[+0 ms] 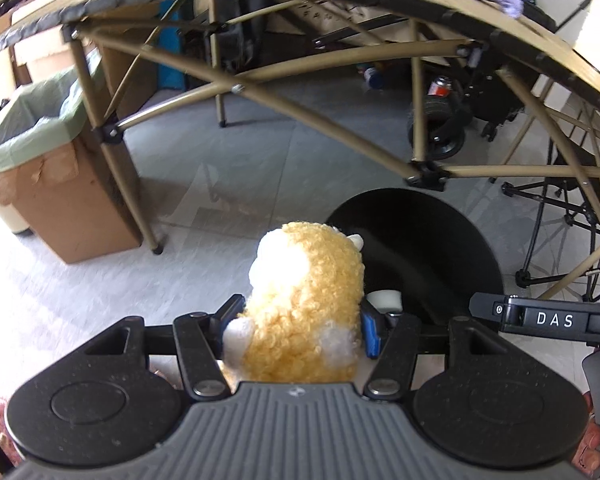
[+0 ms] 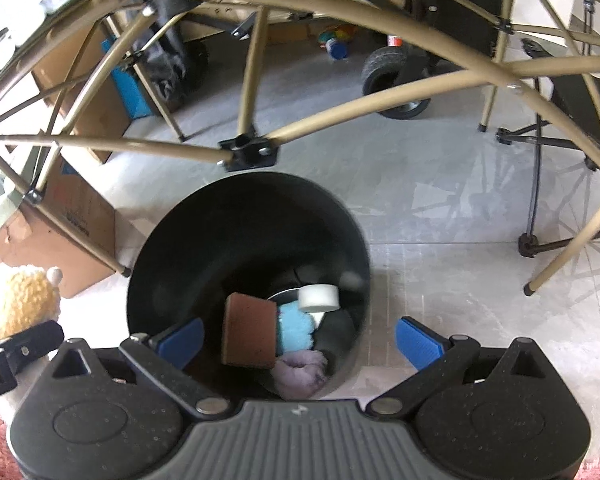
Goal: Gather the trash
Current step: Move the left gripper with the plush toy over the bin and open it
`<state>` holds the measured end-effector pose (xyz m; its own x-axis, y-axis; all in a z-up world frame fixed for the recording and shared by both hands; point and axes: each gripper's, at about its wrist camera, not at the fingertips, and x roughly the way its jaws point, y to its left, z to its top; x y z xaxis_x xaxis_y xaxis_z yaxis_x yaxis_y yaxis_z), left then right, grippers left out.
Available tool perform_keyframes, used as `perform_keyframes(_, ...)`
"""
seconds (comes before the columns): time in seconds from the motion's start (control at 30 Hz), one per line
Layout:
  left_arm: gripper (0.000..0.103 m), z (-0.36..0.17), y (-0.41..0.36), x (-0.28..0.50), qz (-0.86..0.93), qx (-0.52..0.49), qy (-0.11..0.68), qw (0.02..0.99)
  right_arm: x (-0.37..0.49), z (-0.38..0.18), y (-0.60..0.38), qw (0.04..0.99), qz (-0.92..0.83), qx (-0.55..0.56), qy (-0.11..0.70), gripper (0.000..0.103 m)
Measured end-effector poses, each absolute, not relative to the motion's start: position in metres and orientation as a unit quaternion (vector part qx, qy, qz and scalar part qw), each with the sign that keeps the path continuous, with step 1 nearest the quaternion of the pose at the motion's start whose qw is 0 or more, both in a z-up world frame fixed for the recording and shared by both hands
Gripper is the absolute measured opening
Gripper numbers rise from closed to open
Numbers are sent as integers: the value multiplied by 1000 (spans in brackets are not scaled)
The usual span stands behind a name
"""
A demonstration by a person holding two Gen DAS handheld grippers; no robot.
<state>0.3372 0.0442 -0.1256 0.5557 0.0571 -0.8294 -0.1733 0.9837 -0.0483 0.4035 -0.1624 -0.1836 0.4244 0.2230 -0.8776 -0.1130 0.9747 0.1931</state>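
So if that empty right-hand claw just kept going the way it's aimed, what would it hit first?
Most likely the black bin: the right gripper points down into its open mouth with jaws open and empty. Inside, it would probably meet the brown sponge first, though depth is hard to judge.

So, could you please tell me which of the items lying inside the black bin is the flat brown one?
It is the brown rectangular sponge, leaning at the left in the black round bin; the others are soft light blue and lilac pieces and a white disc.
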Motion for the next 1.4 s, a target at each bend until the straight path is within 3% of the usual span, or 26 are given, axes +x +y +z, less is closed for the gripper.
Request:
perform_keyframes(0.8,58,-124,-39,387,22,-10,475,880,390,-183,-262,855,26,119,504,103)
perform_keyframes(1.4,58,-168,-44,433,88,-51,537,837,392,-196,-291,848,-30,145,508,103)
